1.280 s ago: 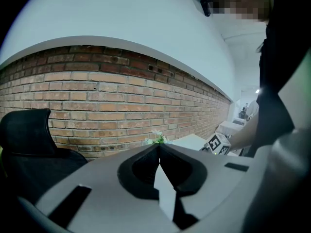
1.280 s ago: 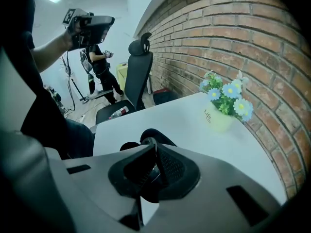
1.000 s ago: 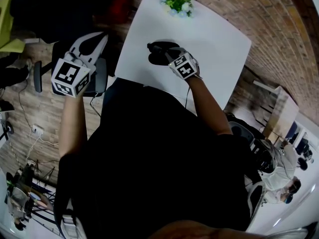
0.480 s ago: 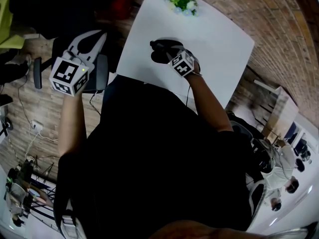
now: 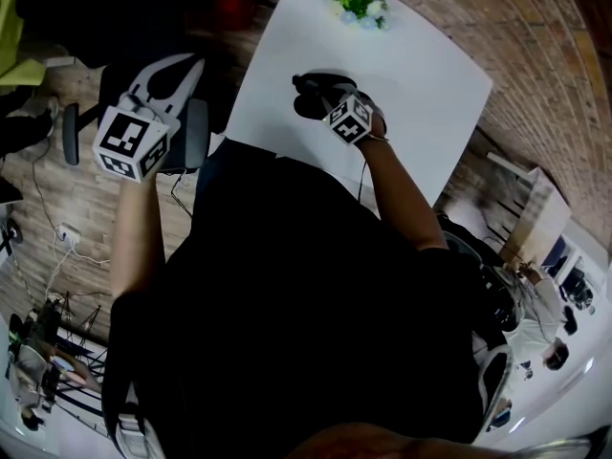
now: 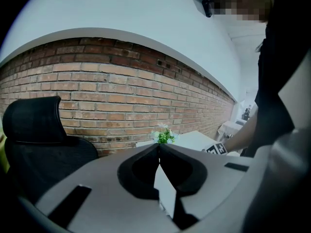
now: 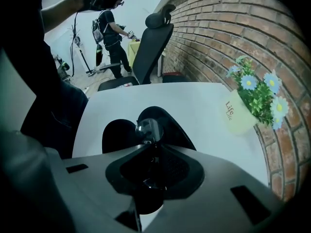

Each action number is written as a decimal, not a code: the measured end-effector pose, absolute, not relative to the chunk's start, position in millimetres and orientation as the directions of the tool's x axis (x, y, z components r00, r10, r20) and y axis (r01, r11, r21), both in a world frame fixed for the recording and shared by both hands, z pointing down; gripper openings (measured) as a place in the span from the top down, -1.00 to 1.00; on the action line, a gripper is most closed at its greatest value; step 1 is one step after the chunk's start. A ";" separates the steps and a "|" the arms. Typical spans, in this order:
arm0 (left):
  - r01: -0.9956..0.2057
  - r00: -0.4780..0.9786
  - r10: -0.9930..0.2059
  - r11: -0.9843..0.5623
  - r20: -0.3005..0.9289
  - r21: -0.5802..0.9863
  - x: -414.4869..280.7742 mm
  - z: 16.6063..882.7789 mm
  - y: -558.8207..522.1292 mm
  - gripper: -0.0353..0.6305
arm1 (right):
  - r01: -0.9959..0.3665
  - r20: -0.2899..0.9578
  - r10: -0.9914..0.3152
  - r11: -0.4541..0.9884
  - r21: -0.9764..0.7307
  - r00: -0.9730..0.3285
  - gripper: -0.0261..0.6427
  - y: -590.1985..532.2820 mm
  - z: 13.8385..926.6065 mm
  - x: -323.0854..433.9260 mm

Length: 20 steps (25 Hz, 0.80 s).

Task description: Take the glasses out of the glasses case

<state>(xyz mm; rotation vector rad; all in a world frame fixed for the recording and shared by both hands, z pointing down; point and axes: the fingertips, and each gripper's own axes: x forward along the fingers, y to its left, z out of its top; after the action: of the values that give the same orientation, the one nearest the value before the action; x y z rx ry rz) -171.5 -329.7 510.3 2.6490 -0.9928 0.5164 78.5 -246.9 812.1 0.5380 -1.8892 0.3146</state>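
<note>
1. The right gripper is clenched on the glasses. One round lens stands up just past the jaw tips, and more of the frame shows lower down between the jaws.
2. The case lies open on the white table, right in front of that gripper. Its two dark halves spread to either side of the gripped lens.
3. The glasses sit over the open case. The dark lining hides whether they are clear of it or touching it, so I cannot tell.
4. In the head view the right gripper reaches over the case near the table's left edge.
5. A pale pot stands at the far end of the table by the brick wall. It holds green leaves and blue flowers, and stands well apart from the case.
6. The left gripper has its jaws pressed together with nothing between them.
7. It is held off the table to the left, over a black chair in the head view, and points toward the wall.
</note>
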 end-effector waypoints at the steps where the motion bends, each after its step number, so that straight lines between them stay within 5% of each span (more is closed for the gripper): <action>1: -0.673 0.702 -0.579 -0.730 0.414 0.120 -171.9 510.5 -330.2 0.86 | -0.497 0.930 -0.215 0.867 0.042 -0.298 0.69 -247.2 813.6 78.3; 20: -0.677 0.701 -0.579 -0.724 0.417 0.132 -179.0 517.9 -338.0 0.86 | -0.450 0.947 -0.180 0.892 0.043 -0.265 0.71 -251.2 830.9 75.8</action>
<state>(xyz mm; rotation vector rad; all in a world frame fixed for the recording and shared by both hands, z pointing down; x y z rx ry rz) -179.0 -338.0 517.9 2.6355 -0.9958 0.5097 75.8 -251.2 830.9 0.4698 -1.8445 0.2771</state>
